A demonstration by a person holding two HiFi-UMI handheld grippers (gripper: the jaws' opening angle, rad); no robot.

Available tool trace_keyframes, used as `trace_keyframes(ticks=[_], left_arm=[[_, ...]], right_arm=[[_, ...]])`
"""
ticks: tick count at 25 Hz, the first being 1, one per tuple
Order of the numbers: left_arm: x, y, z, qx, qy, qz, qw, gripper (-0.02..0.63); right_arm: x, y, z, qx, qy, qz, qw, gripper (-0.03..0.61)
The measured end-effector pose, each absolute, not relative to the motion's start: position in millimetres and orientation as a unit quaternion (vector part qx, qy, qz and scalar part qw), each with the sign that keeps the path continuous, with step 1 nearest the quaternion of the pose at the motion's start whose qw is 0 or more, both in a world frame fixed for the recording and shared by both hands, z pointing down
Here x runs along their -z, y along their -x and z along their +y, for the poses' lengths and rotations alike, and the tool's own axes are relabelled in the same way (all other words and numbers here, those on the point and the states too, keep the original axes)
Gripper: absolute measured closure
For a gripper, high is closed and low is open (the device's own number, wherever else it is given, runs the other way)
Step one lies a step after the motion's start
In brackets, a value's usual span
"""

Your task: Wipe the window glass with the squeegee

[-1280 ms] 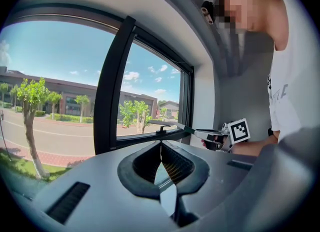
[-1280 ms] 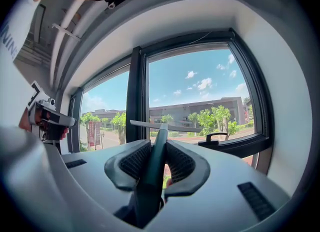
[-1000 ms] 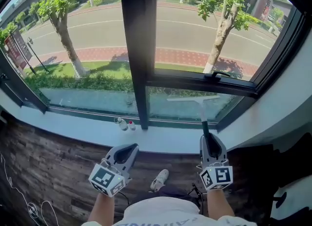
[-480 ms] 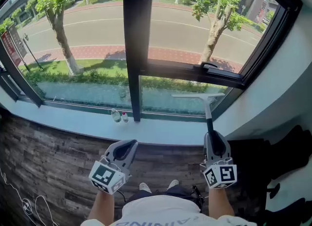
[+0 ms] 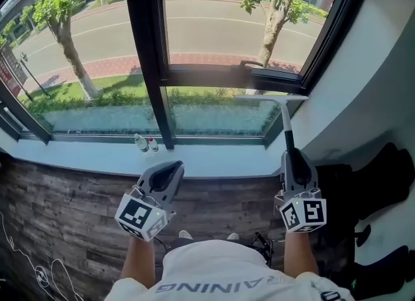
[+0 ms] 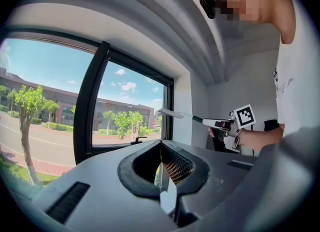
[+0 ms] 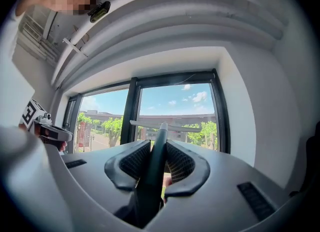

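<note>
The right gripper (image 5: 293, 161) is clamping its jaws tight on the dark handle of the squeegee (image 5: 283, 122), which is pointing away from the person at the lower right pane of the window glass (image 5: 214, 118). Its pale blade is lying crosswise just under the horizontal frame bar (image 5: 227, 76); whether the rubber is touching the pane cannot be told. The left gripper (image 5: 170, 171) is hanging idle to the left, in front of the sill (image 5: 214, 161), its jaws drawn almost together with nothing between them. The step in hand is looking like the start of a stroke from the top of that pane. It is probably calling for pressing the blade flat along its whole edge, holding it level with the bar, and drawing it down in one even pull. The handle is sitting long in front of the jaws, so a firm grip is mattering here, lest the blade twist and leave streaks near the right frame
</note>
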State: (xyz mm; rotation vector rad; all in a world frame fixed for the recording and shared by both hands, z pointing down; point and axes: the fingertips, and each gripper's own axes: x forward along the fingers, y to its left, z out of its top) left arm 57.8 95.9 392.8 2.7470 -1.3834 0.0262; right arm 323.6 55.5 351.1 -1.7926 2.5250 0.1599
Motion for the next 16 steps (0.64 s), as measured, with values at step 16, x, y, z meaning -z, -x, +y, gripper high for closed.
trace_keyframes(ticks=[16], left_arm=[[-379.8, -112.7, 101.6, -0.023, -0.891, -0.452, 0.022, 0.595]], right_arm=[[-362.4, -375.3, 56.7, -0.033, 0.576, 0.817, 0.026, 0.479]])
